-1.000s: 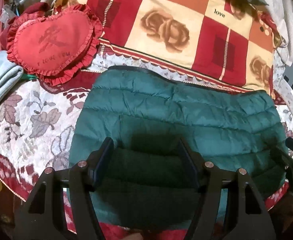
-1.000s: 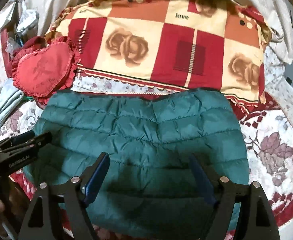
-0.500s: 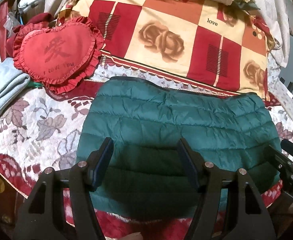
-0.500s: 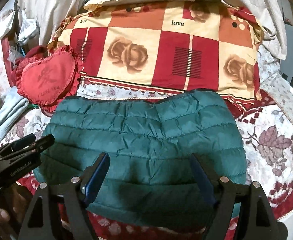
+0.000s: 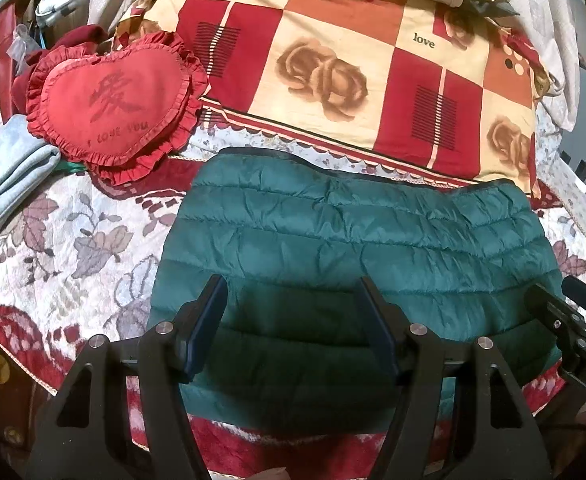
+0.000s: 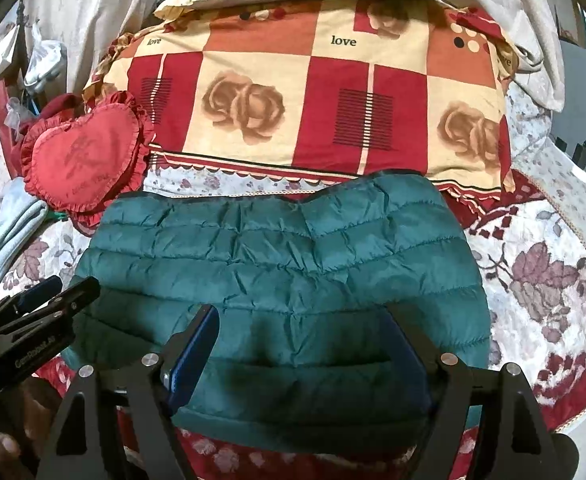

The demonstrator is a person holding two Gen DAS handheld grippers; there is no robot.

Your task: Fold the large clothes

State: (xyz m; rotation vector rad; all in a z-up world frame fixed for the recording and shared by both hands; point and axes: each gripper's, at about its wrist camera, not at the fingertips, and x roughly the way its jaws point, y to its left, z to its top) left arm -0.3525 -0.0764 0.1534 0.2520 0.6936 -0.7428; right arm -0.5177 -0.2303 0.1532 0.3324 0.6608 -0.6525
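Note:
A teal quilted puffer jacket lies folded into a flat rectangle on the floral bedspread; it also shows in the right wrist view. My left gripper is open and empty, held above the jacket's near left part. My right gripper is open and empty above the jacket's near edge. The right gripper shows at the right edge of the left wrist view, and the left gripper at the left edge of the right wrist view.
A red heart-shaped cushion lies to the far left. A large red and cream checked pillow lies just behind the jacket. A pale blue garment lies at the left. The bed's near edge runs below the jacket.
Both grippers have drawn back and up from the jacket, so more of the bed and pillow shows. The jacket has not moved. Both stay open.

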